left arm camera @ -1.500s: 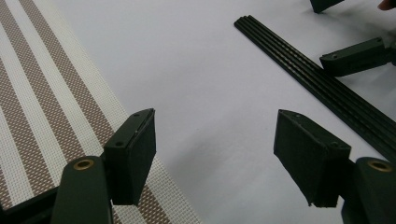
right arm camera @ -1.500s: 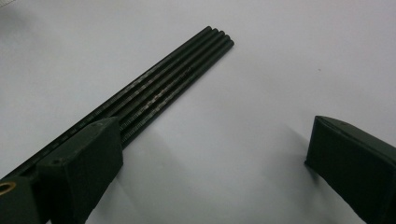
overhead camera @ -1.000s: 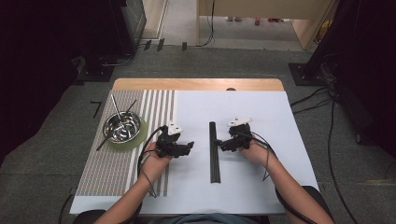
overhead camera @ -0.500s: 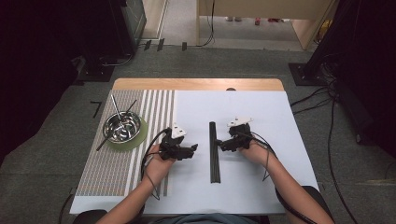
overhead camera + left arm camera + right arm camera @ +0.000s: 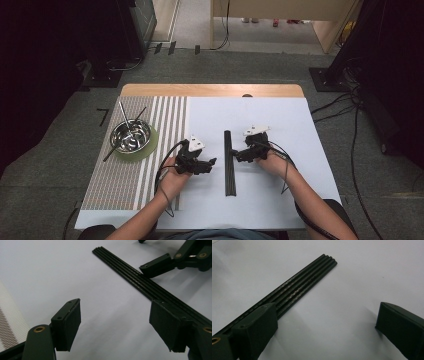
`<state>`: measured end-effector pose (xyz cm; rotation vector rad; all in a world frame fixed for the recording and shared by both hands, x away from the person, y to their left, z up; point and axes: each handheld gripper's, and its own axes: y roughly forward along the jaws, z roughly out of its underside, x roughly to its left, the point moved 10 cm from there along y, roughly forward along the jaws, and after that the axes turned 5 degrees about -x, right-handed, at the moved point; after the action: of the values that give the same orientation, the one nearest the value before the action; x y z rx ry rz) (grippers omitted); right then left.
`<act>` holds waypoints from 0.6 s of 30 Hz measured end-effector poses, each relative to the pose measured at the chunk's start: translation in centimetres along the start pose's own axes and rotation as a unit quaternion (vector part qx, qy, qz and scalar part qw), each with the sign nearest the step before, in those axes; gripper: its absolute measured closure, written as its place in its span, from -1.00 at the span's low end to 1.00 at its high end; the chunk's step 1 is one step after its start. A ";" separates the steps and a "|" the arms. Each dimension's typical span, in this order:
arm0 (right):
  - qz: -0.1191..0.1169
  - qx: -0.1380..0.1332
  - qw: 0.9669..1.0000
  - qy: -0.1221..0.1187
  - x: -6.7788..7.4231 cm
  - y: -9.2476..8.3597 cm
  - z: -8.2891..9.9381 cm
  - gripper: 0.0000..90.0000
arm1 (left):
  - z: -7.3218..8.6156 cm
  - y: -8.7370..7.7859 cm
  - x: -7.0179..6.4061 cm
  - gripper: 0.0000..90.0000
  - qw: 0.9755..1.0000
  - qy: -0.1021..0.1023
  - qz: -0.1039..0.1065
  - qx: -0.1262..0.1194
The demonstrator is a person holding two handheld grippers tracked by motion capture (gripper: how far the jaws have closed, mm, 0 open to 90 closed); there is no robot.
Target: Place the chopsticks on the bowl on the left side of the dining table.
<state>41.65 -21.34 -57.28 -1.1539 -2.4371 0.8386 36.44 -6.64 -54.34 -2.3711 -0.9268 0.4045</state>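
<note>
On the left of the table (image 5: 310,150) a steel bowl (image 5: 131,136) sits on a green coaster, utensils leaning in it, well apart from the work — set aside on the striped mat (image 5: 120,170), it looks parked for later. The left hand-held gripper (image 5: 202,165) rests low on the white cloth just left of the rods (image 5: 229,162), its jaws wide with nothing between them; one jaw stands next to the bundle, as if lined up to take it from the side. The rods — four thin black ones pressed side by side — lie flat mid-table, running away from the person. The right hand-held gripper (image 5: 240,155) faces in from the other side, also wide and empty, one jaw at the bundle's edge, likely to steady or square the rods.
</note>
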 end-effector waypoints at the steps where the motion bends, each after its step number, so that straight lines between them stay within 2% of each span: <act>1: 0.000 0.000 1.000 0.000 0.0 0.0 0.0 -0.93 | -0.1 0.0 -0.1 -0.42 1.000 -0.003 -0.001 0.003; 4: 0.000 0.000 1.000 0.000 0.0 0.0 0.0 -0.93 | -0.4 0.1 -0.5 -0.37 1.000 0.000 0.004 -0.005; 7: 0.000 0.000 1.000 0.000 0.0 0.0 0.0 -0.93 | -0.2 0.3 -1.0 -0.41 1.000 0.009 0.007 0.005; 9: 0.000 0.000 1.000 0.000 0.0 0.0 0.0 -0.93 | 0.1 0.6 -1.2 -0.53 1.000 0.005 0.010 0.015; 13: 0.000 0.000 1.000 0.000 0.0 0.0 0.0 -0.93 | 0.0 0.8 -1.4 -0.63 1.000 -0.001 0.002 0.015; 18: 0.000 0.000 1.000 0.000 0.0 0.0 0.0 -0.93 | 0.1 1.0 -1.8 -0.71 1.000 -0.003 0.004 0.017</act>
<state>41.64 -21.34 -57.28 -1.1527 -2.4376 0.8395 35.61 -8.39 -54.89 -2.3440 -0.9076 0.4279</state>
